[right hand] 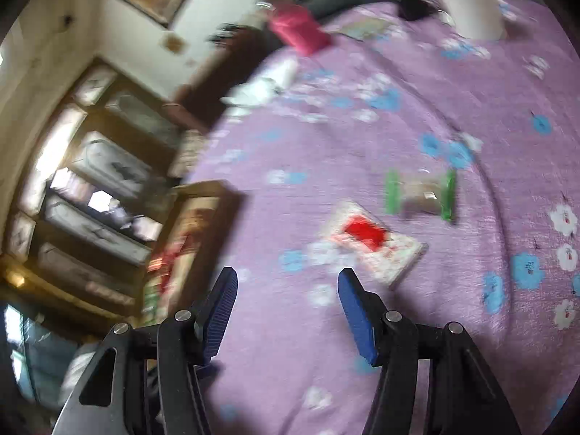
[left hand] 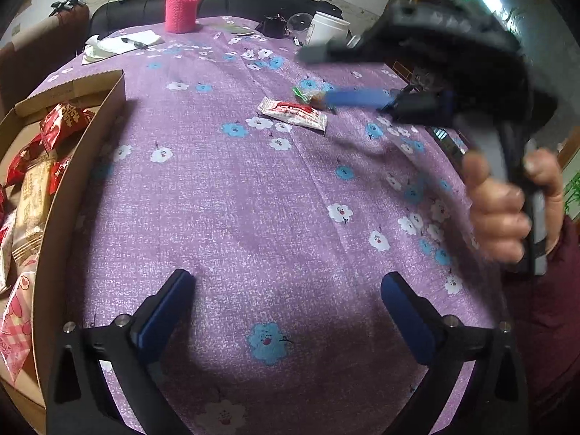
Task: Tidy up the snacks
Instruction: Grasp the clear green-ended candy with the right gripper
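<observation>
A white and red snack packet (left hand: pixel 293 113) lies on the purple flowered tablecloth (left hand: pixel 253 188). A clear snack with green ends (left hand: pixel 308 95) lies just behind it. Both show in the right wrist view, the packet (right hand: pixel 369 243) and the green-ended snack (right hand: pixel 420 194). A cardboard box (left hand: pixel 78 166) at the left holds several red, tan and pink snack bags. My left gripper (left hand: pixel 288 290) is open and empty over the near cloth. My right gripper (right hand: pixel 288 282) is open and empty, hovering just short of the white and red packet; it shows blurred in the left wrist view (left hand: pixel 337 99).
At the far end stand a pink knitted holder with a flask (left hand: pixel 182 11), a white tub (left hand: pixel 328 29), a clear cup, black items, and papers with a pen (left hand: pixel 119 43). A dark sofa runs behind the table. A wooden cabinet (right hand: pixel 90 181) stands beyond the box.
</observation>
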The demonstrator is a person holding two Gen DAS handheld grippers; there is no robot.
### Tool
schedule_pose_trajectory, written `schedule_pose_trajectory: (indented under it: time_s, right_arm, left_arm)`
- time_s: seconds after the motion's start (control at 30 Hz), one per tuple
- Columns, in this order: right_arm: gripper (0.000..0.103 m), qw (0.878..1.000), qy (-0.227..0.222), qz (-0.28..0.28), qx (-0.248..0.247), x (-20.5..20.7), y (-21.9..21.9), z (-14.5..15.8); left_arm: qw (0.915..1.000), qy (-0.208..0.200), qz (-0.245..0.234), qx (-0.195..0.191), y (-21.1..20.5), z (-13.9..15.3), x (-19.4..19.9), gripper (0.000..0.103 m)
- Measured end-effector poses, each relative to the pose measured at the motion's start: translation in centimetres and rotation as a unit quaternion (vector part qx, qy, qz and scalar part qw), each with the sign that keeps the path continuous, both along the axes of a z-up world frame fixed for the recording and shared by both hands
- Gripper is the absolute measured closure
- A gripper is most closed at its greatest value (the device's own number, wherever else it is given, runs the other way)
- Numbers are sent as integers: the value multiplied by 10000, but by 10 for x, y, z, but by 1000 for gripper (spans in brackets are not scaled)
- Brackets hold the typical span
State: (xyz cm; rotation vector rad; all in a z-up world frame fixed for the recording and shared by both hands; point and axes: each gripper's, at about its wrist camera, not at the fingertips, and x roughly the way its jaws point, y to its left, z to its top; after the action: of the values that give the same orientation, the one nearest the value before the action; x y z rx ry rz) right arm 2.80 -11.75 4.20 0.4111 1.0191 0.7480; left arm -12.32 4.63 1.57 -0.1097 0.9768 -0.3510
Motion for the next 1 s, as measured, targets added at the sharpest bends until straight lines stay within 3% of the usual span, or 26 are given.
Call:
schedule_pose_trajectory:
  time_s: [0.07,0.13,0.3,0.63,0.7,0.83,1.0]
  right_arm:
    - [41,9985,-245,-456,-179,-1,-15,12]
    - [41,9882,-425,-1137,-937,7,-27,15]
    - [41,9752,-449,-1565,-1497,29,-34,6]
    - [43,9521,-372,-1609,-2573,71,6,-15]
    - [64,9478,-325,-1574,-2755,73,9,-21]
    - [73,9438,-370,-1576,-2883,58,4,-20]
    - [73,9422,-394,-1470,-2985,12,-11,-18]
  left_arm:
    - [9999,5,-38,137,-4,0,0,0]
    - [9997,-1,-58,240,-7,-1,-1,0]
    - [9999,-24,-19,122,-3,-1,1,0]
    - [9999,-48,10,103,-3,0,1,0]
    - [9999,-50,11,103,-3,0,2,0]
    - [9999,-51,10,111,-3,0,2,0]
    - [10000,-52,20,48,-1,-1,3,0]
